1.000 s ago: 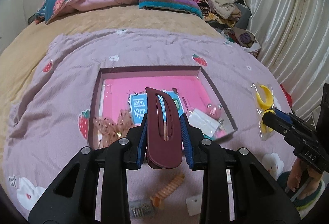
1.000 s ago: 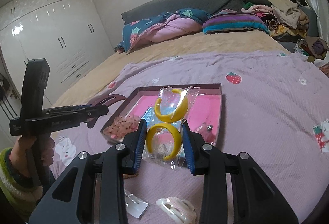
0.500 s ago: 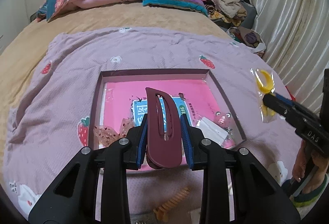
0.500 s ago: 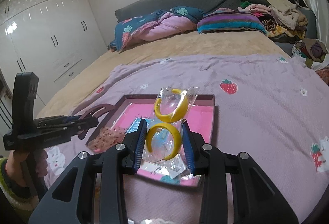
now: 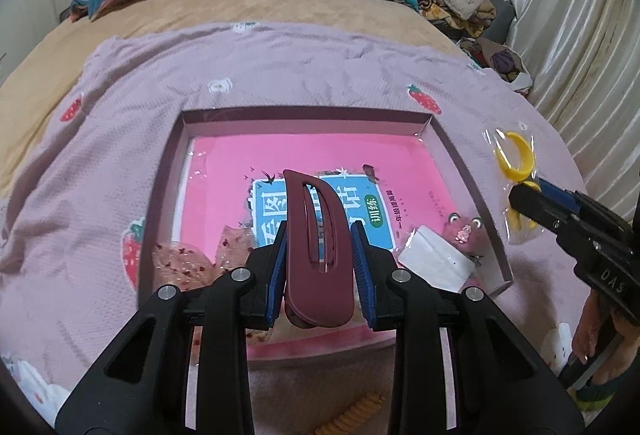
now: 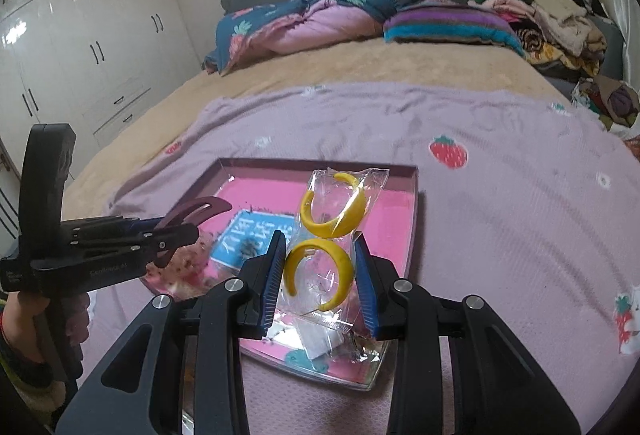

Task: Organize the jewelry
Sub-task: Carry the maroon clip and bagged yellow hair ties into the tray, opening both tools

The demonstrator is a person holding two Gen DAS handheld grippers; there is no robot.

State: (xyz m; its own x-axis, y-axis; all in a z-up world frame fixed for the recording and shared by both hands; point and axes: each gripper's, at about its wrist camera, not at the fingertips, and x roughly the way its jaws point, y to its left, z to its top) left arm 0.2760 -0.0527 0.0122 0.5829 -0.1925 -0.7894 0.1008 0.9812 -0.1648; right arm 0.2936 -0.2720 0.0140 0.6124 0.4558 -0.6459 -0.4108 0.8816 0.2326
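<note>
My left gripper [image 5: 319, 235] is shut on a dark maroon hair clip [image 5: 314, 247], held above the near part of a shallow box with a pink floor [image 5: 304, 151]. My right gripper [image 6: 320, 255] is shut on a clear bag holding two yellow hoop earrings [image 6: 332, 211], hanging over the box's near right corner [image 6: 412, 195]. In the left wrist view the bag of earrings [image 5: 514, 159] and the right gripper [image 5: 532, 195] sit at the box's right side. In the right wrist view the left gripper [image 6: 188, 223] with the clip [image 6: 196, 213] comes in from the left.
Inside the box lie a blue-labelled card [image 5: 368, 215], a sparkly pink bow [image 5: 188, 259], a white packet [image 5: 434, 263] and a small pink frog clip [image 5: 464, 231]. An orange spiral clip [image 5: 352, 411] lies on the lilac strawberry blanket [image 5: 320, 75]. Pillows, clothes and wardrobes are behind.
Both grippers have moved forward and down toward the box, which now looks larger and nearer. The earrings bag has come over the box's edge. Each grip is unchanged.
</note>
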